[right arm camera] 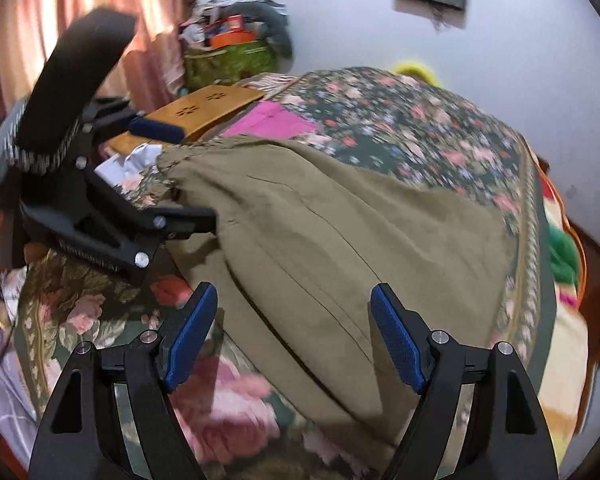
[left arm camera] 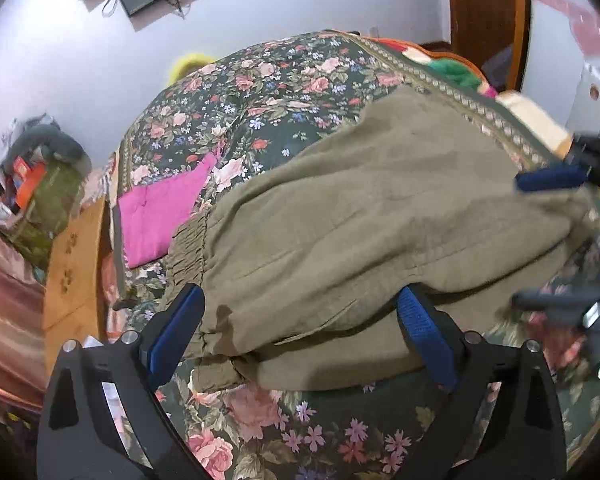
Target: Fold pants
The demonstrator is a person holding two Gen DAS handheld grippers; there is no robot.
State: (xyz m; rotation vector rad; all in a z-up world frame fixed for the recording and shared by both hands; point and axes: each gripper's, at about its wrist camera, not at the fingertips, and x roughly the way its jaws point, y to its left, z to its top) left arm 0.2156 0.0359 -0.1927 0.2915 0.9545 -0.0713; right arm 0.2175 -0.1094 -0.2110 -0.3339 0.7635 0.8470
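Home bedroom: floral bedspread (left arm camera: 260, 92), pink curtains (right arm camera: 80, 12), cluttered corner.

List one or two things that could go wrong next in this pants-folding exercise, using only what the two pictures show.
1. Both the left gripper and the right gripper are open, so nothing holds the pants; the fold may slip open.
2. The bedspread looks soft and uneven, so the next grab might catch it along with the pants.
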